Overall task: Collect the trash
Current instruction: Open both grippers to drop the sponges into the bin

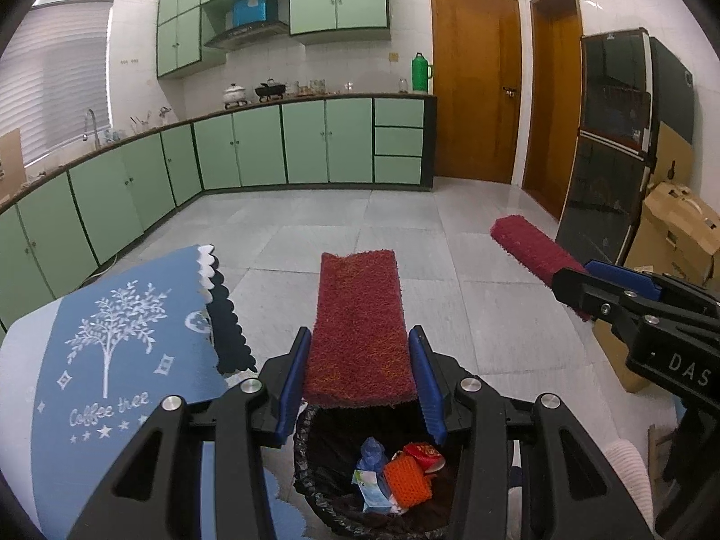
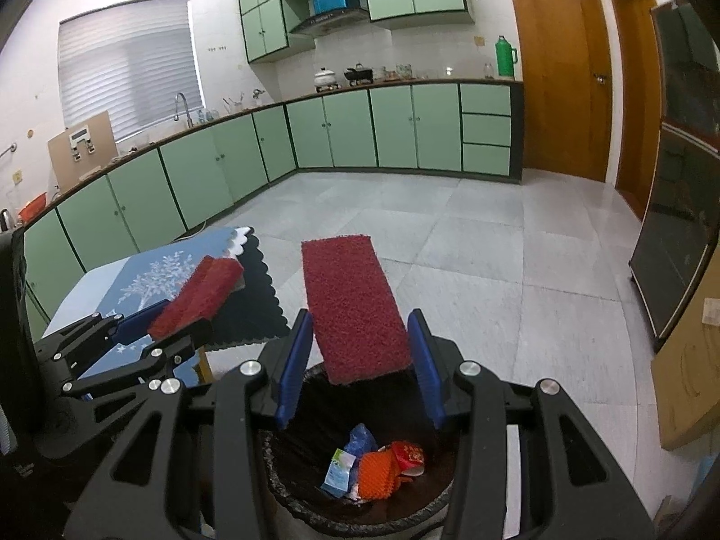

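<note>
Right, both my left gripper (image 1: 360,373) and right gripper (image 2: 360,364) clench coarse red pads over the bin (image 2: 288,499), its base cut off.

Rough red pad (image 1: 360,328), glossy tiled floor (image 1: 472,243)

Bin (image 1: 315,486) mouth open from above, but red pad (image 1: 360,328) in left hand-held gripper (image 1: 360,382) and red pad (image 2: 355,306) in right hand-held gripper (image 2: 360,369) overhang its far rim. Blue-cloth worktop (image 1: 112,337) just left of bin. Floor (image 1: 450,247) beyond bin free.
</note>
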